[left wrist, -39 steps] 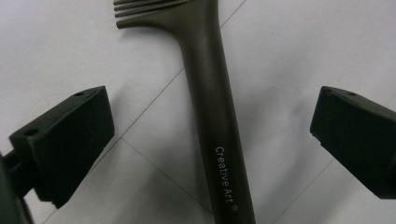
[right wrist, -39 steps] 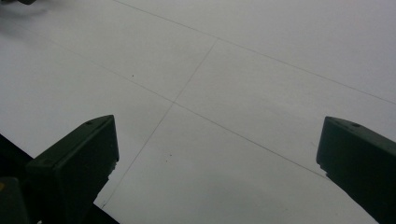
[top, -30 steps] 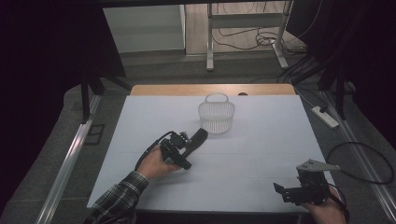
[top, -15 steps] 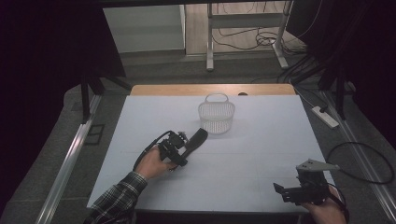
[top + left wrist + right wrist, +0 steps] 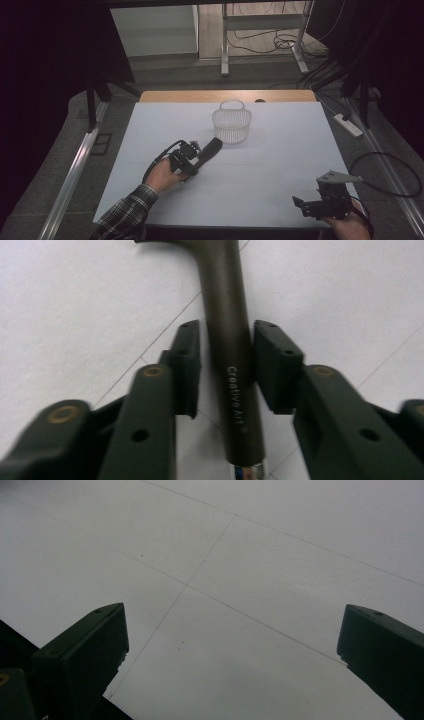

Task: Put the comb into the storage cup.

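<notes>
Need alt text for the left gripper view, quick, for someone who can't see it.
The left gripper has just closed its two black jaws on a dark brown handle printed "Creative Art". The handle lies on the white table and curves left at the top.

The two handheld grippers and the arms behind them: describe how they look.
Both are black. The left gripper has blocky black tongs with brass-coloured pivot pins and a black cable looping behind it. The right gripper carries a grey three-cornered plate on top and trails a black cable. The left forearm wears a plaid sleeve.
</notes>
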`<state>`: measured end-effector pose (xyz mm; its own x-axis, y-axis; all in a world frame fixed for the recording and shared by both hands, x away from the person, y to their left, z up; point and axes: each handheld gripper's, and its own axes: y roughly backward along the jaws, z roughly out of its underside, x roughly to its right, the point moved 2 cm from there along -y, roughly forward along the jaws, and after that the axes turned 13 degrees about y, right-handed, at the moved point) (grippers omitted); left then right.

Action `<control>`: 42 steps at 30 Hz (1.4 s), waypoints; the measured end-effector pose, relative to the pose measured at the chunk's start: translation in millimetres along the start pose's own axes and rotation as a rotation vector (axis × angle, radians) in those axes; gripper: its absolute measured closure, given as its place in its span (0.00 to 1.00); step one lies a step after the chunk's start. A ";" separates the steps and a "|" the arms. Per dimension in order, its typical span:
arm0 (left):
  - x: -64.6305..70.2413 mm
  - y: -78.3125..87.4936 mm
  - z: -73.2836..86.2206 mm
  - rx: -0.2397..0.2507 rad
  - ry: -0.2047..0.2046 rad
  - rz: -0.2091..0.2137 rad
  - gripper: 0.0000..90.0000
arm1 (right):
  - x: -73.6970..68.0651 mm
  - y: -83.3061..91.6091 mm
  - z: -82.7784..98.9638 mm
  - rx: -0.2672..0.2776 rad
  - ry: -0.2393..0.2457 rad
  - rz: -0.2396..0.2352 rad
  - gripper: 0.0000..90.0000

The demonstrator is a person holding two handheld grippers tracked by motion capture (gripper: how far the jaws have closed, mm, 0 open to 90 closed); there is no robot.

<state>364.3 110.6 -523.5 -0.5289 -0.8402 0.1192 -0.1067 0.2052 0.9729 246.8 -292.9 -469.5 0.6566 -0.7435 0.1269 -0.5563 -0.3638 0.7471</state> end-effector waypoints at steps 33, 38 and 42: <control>-9.1 8.1 15.8 0.055 0.007 0.122 0.80 | -0.1 0.2 0.1 0.000 -0.001 0.001 0.00; -10.2 12.4 22.0 0.082 0.004 0.151 0.80 | -0.3 0.3 0.1 0.000 0.000 0.001 0.00; -9.5 14.7 26.8 0.100 -0.015 0.163 0.80 | -0.3 0.4 0.1 0.000 0.004 0.001 0.00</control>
<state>345.2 135.0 -515.5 -0.5580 -0.7848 0.2696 -0.1017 0.3871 0.9164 246.4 -292.9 -469.3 0.6580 -0.7415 0.1309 -0.5574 -0.3628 0.7468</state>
